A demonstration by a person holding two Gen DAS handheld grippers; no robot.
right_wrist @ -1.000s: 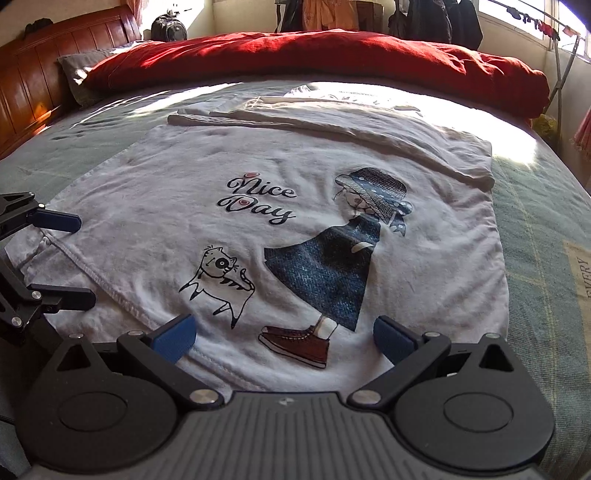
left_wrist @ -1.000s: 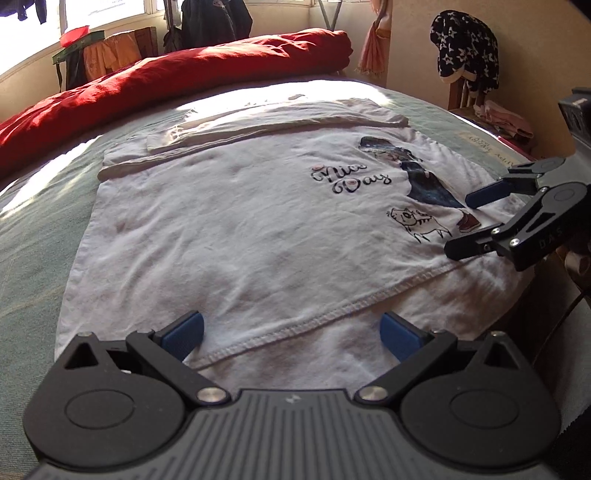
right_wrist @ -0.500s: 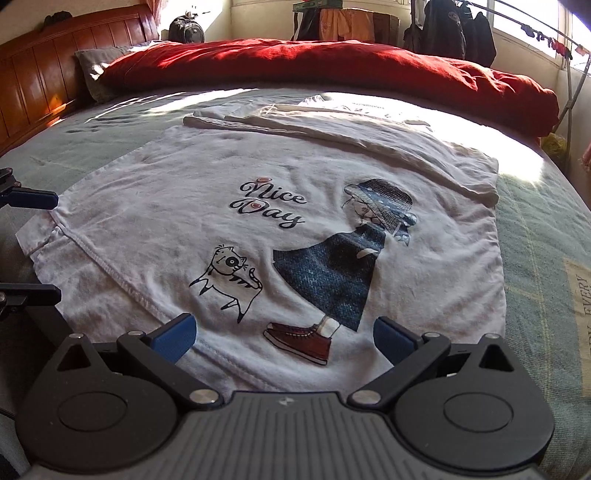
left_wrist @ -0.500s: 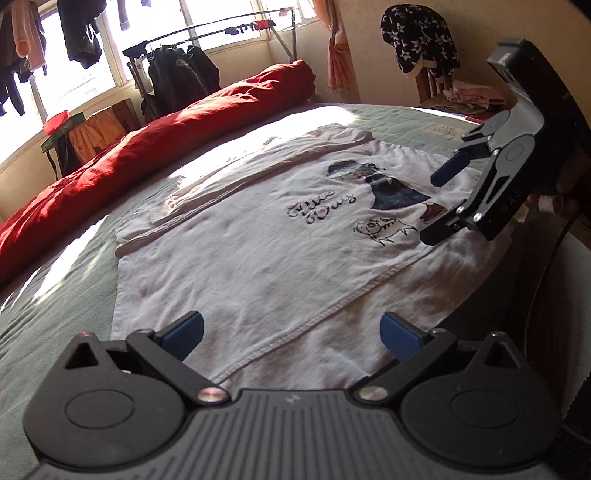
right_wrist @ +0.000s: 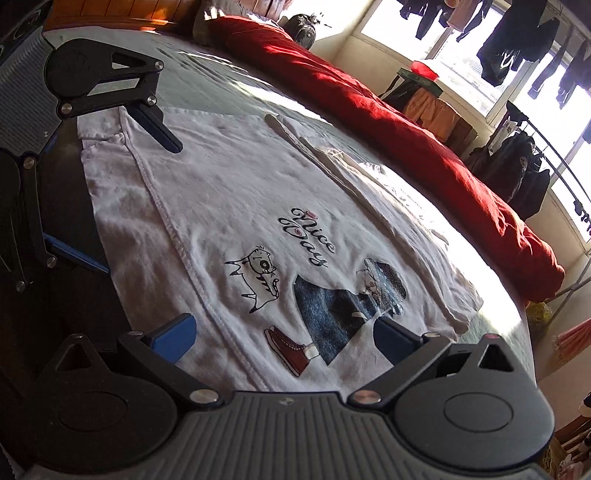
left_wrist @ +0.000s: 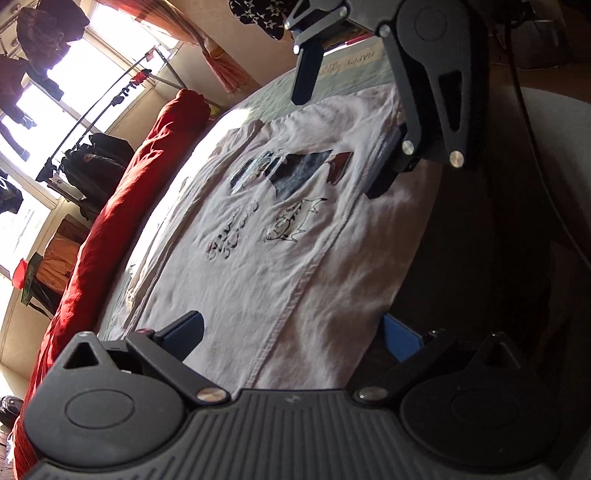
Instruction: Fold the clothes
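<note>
A white T-shirt (left_wrist: 258, 258) with a "Nice Day" girl-and-cat print (right_wrist: 306, 280) lies flat on the bed, its top part folded over at the far end. Its lower hem (right_wrist: 177, 236) hangs a little over the near bed edge. My left gripper (left_wrist: 291, 334) is open and rolled sideways at the hem's left part, with the cloth edge between its blue pads (left_wrist: 184, 332). My right gripper (right_wrist: 284, 338) is open too, tilted the other way at the hem near the printed shoe. Each gripper appears in the other's view: right gripper (left_wrist: 343, 129), left gripper (right_wrist: 118, 195).
A rolled red duvet (right_wrist: 424, 147) lies along the far side of the green bedspread (right_wrist: 229, 85). A wooden headboard (right_wrist: 122, 11) is at one end. A clothes rack (left_wrist: 110, 99) stands by the window. A star-patterned garment (left_wrist: 258, 18) hangs near the wall.
Both grippers have rolled onto their sides and dropped closer to the shirt's hem at the bed edge. Both stay open; the shirt has not moved.
</note>
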